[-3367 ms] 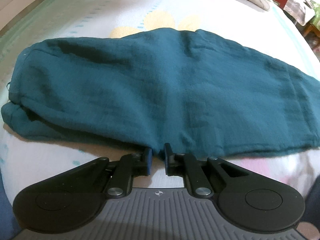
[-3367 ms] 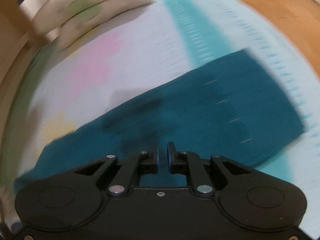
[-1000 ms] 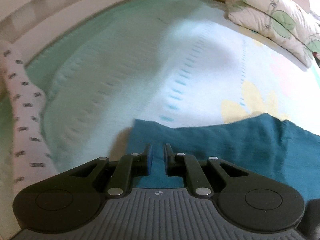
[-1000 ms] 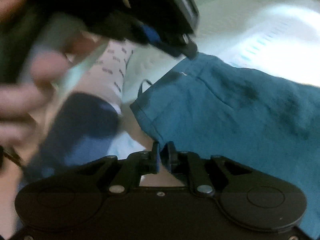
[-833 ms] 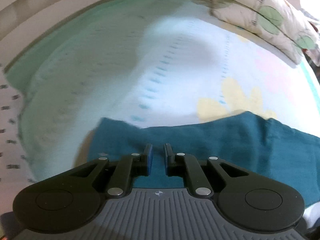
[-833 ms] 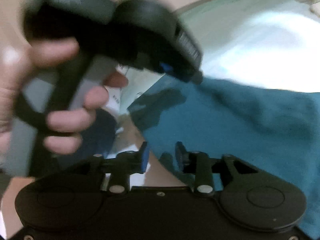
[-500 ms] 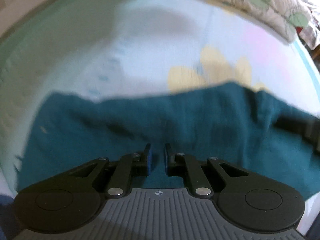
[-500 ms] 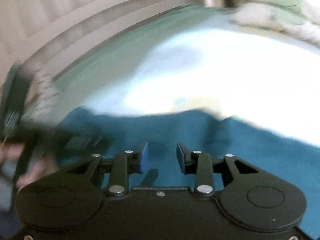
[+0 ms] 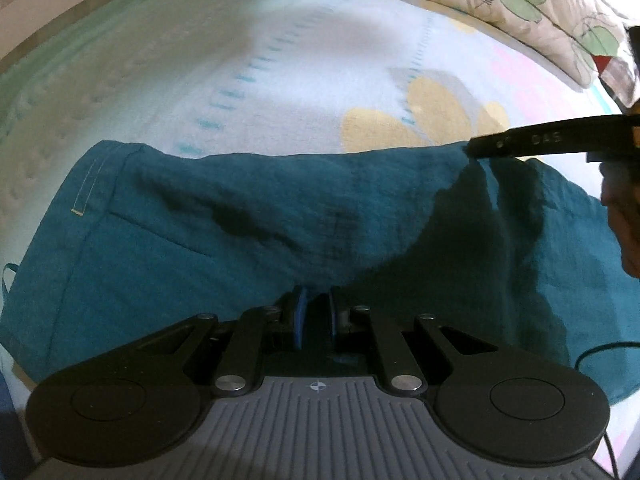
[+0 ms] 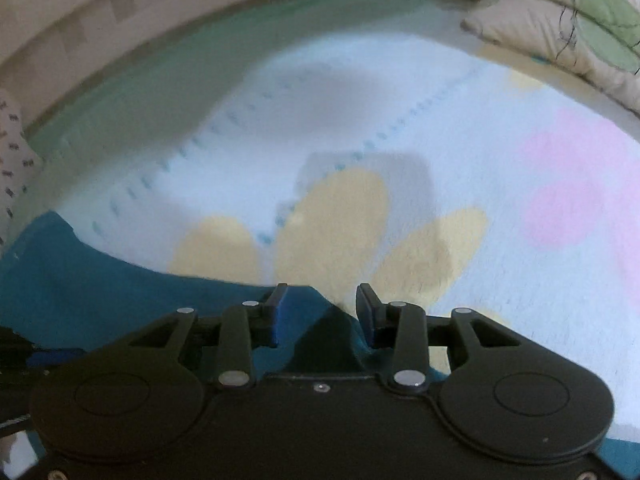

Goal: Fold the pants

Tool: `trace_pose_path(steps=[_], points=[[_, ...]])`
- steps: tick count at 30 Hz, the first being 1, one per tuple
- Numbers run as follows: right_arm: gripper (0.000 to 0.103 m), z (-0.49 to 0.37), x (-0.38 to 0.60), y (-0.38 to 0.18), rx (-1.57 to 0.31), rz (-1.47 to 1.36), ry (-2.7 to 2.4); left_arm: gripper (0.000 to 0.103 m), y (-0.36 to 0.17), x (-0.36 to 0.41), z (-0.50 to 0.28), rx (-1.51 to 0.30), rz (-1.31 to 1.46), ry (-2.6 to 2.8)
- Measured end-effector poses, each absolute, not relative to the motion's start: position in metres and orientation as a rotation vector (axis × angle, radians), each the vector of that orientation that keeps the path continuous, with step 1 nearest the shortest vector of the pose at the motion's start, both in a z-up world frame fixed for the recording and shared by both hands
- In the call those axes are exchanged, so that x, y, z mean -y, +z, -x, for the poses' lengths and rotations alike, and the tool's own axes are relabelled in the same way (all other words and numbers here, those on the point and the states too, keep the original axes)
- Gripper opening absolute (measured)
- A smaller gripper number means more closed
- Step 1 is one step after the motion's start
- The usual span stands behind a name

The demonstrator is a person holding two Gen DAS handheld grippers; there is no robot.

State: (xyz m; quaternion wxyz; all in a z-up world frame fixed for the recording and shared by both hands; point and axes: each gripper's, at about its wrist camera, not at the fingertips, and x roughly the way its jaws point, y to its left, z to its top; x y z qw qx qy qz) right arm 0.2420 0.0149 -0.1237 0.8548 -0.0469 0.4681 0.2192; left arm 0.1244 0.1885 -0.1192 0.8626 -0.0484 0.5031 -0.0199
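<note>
Left wrist view: teal pants point(image 9: 248, 232) spread flat on bed sheet point(image 9: 280, 60), left gripper point(image 9: 316, 312) jaws clenched on near edge w/ cloth pinched, right gripper point(image 10: 322, 312) jaws released, parted over far hem, pillow point(image 9: 512, 0) beyond.

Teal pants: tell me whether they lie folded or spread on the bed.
Folded lengthwise, not yet crosswise: the teal pants stretch long across the bedsheet, waistband and belt loop at one end, the other end out of view.
</note>
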Motion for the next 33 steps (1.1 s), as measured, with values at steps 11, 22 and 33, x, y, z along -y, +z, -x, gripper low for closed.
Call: trace_pose_path(steps=[11, 22, 33], points=[[0.015, -0.194, 0.0, -0.122, -0.985, 0.103, 0.582, 0.012, -0.118, -0.188, -0.126, -1.052, 0.111, -0.029], [0.051, -0.227, -0.008, -0.128, -1.003, 0.031, 0.592, 0.012, -0.118, -0.185, -0.125, -1.051, 0.097, -0.022], [0.007, -0.254, -0.016, -0.129, -0.972, -0.032, 0.571, 0.012, -0.117, -0.184, -0.121, -1.038, 0.095, -0.027]])
